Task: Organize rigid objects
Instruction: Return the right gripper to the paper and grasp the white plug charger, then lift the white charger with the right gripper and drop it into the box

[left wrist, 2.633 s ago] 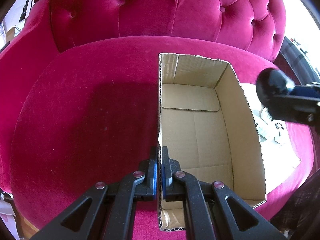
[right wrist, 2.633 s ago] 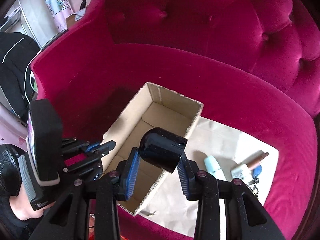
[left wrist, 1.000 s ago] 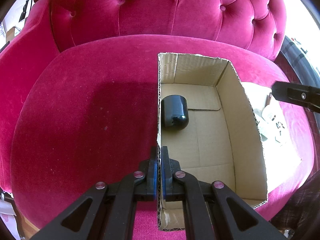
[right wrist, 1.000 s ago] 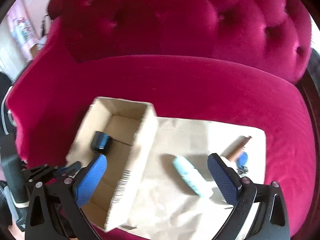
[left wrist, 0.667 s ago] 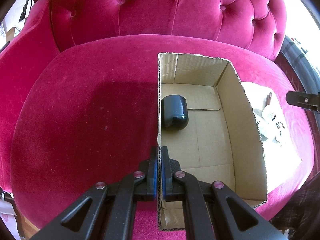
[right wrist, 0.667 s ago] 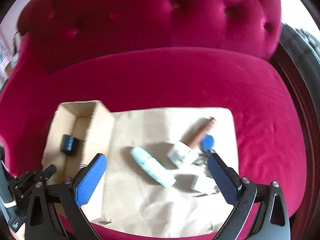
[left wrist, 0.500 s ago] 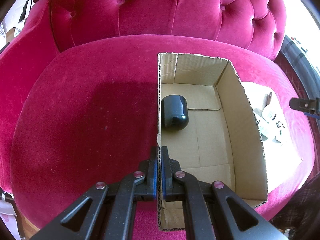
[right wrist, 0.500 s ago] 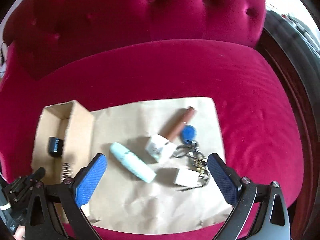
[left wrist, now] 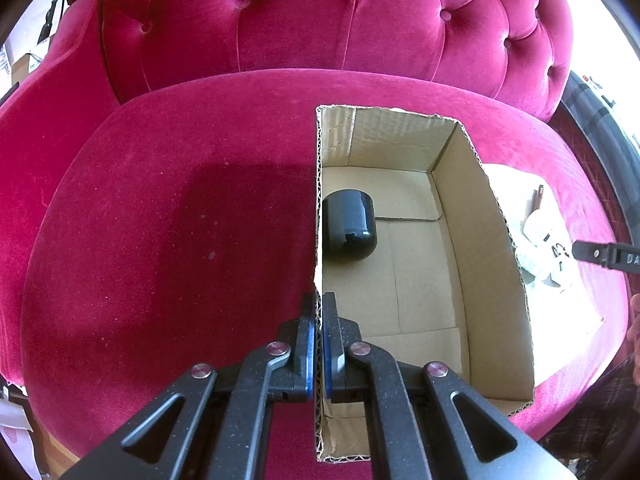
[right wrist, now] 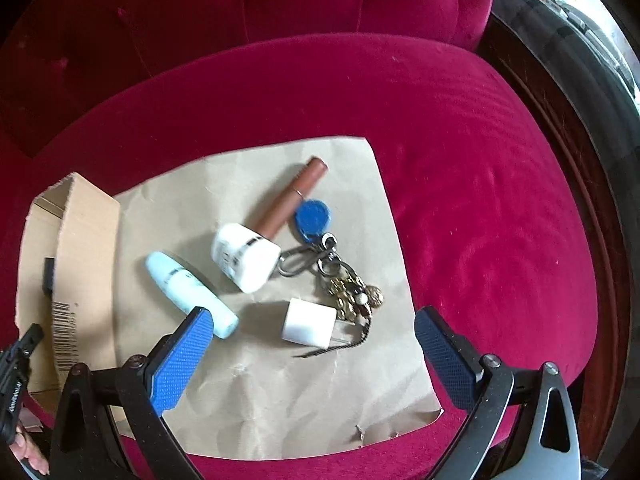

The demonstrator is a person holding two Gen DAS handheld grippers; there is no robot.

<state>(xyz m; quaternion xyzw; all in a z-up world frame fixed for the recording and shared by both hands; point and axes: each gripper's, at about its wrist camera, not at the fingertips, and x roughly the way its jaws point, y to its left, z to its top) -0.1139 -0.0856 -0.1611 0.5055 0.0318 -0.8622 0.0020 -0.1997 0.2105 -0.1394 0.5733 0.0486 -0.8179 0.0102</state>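
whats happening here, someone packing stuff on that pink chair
A person with a gripper in each hand is sorting small items into a cardboard box on the pink velvet seat. The left gripper is shut on the box's wall, steadying it. A black cylinder already lies inside. The right gripper, jaws wide open and empty, hangs over the brown paper, where a pale blue tube, white bottle, brown tube, white cube and keys wait.

No text is clear enough to read. A barcode (right wrist: 64, 334) stands on the cardboard box (right wrist: 86, 248) wall at lower left, its digits too small to read.
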